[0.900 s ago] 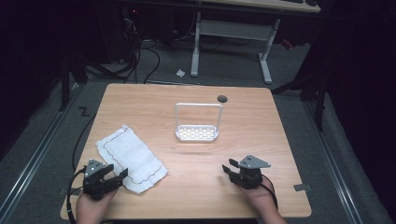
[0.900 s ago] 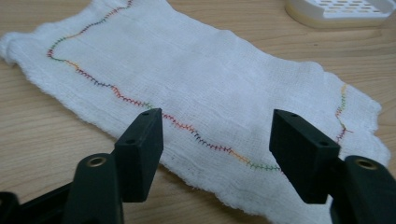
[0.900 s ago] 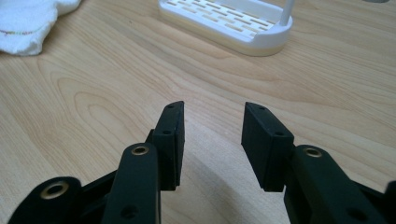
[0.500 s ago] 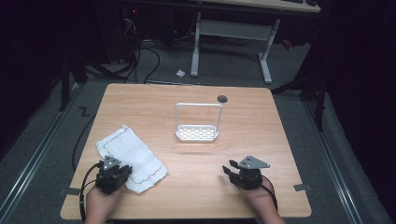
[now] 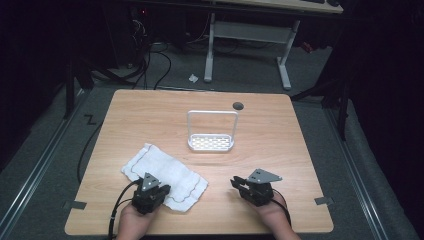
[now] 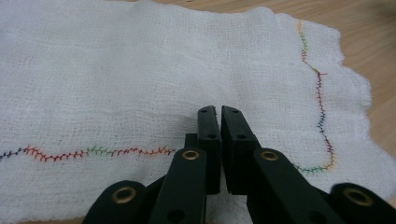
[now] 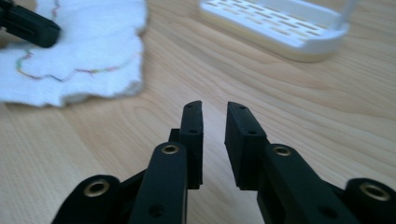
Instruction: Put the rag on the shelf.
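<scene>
Two grippers: left gripper [image 6: 220,122], jaws nearly pressed together, is held over white gauze cloth w/ coloured stitching [image 6: 140,70], prob. to pinch it; right gripper [image 7: 215,122], jaws slightly spread, is parked near edge.

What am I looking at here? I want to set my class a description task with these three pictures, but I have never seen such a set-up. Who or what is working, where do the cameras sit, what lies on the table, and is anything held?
No robot works here: a person holds a two-jaw tool in each hand. The high view looks down on a wooden table. The other two pictures come from cameras riding on the tools, looking along their black jaws.

On the table lie a white cloth with a wavy line of coloured stitching, and a small white slotted tray with a tall hoop handle.

The left gripper is over the cloth, its jaws nearly together with a thin gap; it holds nothing. The right gripper hovers over bare wood, its jaws slightly apart and empty.
</scene>
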Motion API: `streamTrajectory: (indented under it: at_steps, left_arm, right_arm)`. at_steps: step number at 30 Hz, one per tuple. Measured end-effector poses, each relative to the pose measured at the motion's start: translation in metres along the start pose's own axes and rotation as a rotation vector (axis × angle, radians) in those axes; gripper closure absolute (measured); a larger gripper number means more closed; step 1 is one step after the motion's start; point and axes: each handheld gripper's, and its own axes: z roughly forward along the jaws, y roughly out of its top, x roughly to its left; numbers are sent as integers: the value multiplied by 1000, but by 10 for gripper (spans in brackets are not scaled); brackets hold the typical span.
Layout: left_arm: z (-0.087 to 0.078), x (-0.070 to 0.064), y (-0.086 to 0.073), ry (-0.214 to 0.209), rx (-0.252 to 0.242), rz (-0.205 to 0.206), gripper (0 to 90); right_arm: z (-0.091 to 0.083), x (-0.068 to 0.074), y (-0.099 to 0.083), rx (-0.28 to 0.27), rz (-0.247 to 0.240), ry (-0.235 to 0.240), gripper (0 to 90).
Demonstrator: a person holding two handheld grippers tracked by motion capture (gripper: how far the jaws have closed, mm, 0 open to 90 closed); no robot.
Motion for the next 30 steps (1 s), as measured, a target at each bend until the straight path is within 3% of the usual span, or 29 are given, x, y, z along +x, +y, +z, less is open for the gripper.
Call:
streamTrajectory:
  at_steps: [3,6,9,11,12,15,16,17,18,20,22,23,24,27,29,30]
  left_arm:
    - [3,-8,1,-22,-5,10,869]
    - [8,-22,1,-88,-8,24,869]
    - [10,-29,1,-105,-11,44,869]
    - [10,-36,0,-116,-4,70,867]
    - [9,-38,-1,-125,-2,79,866]
    - [7,-39,-3,-146,0,80,857]
    - [6,-39,-4,-167,2,76,800]
    - [4,-38,-5,-179,5,72,800]
    - [0,-37,-7,-184,-8,54,743]
    - [-11,-29,-6,-146,-56,44,676]
    - [-12,-25,-5,-137,-64,35,653]
    - [-12,-19,-4,-132,-68,3,638]
    - [-10,-14,-3,-129,-62,-5,614]
    - [1,-11,-2,-112,-32,8,608]
    - [2,-11,-3,-110,-34,9,621]
    - [2,-10,-3,-110,-37,5,621]
  right_arm:
    - [9,8,5,2,0,41,814]
    - [32,29,19,22,-66,72,822]
    - [42,36,24,35,-76,88,833]
    - [52,52,25,88,-135,93,885]
    - [52,57,21,120,-158,83,900]
    - [43,66,9,112,-173,86,900]
    - [30,70,2,128,-176,111,900]
    - [30,70,2,128,-176,111,900]
    - [25,71,-2,125,-185,114,900]
    - [7,78,-10,108,-160,158,872]
    - [4,79,-7,79,-158,157,858]
    - [5,78,-3,64,-153,157,841]
    - [17,71,11,48,-164,131,805]
    - [43,57,28,64,-145,110,799]
    - [62,47,35,116,-136,73,805]
    - [62,47,35,116,-136,73,805]
